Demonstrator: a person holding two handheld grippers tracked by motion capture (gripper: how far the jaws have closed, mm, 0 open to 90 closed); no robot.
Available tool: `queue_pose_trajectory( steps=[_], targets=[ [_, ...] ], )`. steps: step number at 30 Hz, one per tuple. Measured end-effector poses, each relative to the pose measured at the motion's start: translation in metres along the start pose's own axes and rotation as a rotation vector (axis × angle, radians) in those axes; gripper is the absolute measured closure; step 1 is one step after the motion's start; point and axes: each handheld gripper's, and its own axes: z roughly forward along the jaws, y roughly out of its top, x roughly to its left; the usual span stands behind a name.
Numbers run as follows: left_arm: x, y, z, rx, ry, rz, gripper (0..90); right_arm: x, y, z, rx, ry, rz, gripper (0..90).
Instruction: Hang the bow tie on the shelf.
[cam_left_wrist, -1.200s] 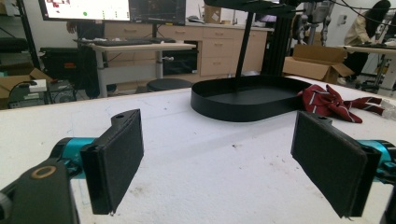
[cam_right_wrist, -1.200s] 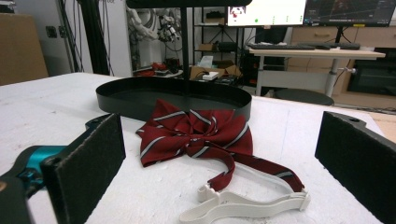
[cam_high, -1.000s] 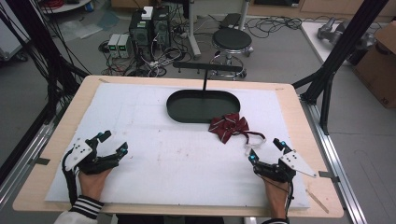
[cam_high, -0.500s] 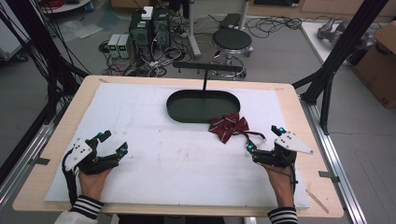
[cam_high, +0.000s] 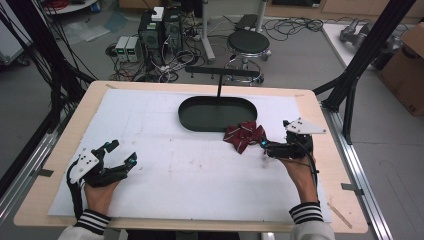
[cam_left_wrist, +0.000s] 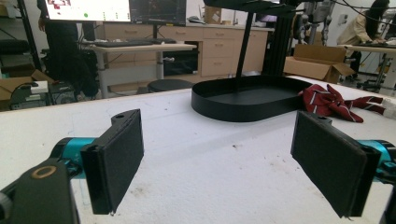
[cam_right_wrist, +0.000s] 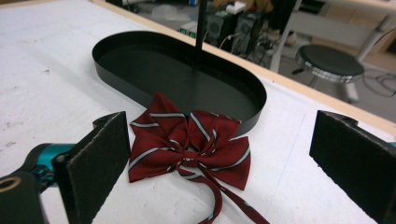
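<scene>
High view: table (cam_high: 150, 125) with a black tray (cam_high: 200, 120) at its far middle, placed so the bow tie (cam_high: 243, 136) lying against its near wall is a short lift away. Right gripper (cam_high: 265, 146), jaws wide apart, points at the bow, which sits ahead between its jaws, likely lined up for a grasp. Left gripper (cam_high: 122, 156) rests open, well apart, apparently idle.

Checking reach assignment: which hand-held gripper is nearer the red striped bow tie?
Right. The right hand-held gripper sits just beside the red striped bow tie, jaws open toward it, not touching. The left hand-held gripper rests open at the table's near left, far across the white mat.
</scene>
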Motion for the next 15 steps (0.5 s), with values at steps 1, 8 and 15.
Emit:
queue_pose_trajectory(
  steps=[1, 8, 15],
  targets=[
    [0.0, 0.0, 0.0, 0.0, 0.0, 0.0, 17.3, -0.001, 0.001, 0.002, 0.009, 0.006, 0.002, 4.1],
    [0.0, 0.0, 0.0, -0.002, -0.001, 0.0, 17.3, -0.012, 0.012, 0.018, 0.087, 0.002, 0.0, 4.2],
    [0.0, 0.0, 0.0, -0.002, -0.001, 0.0, 17.3, -0.023, 0.012, 0.027, 0.171, -0.02, 0.01, 4.6]
  ],
)
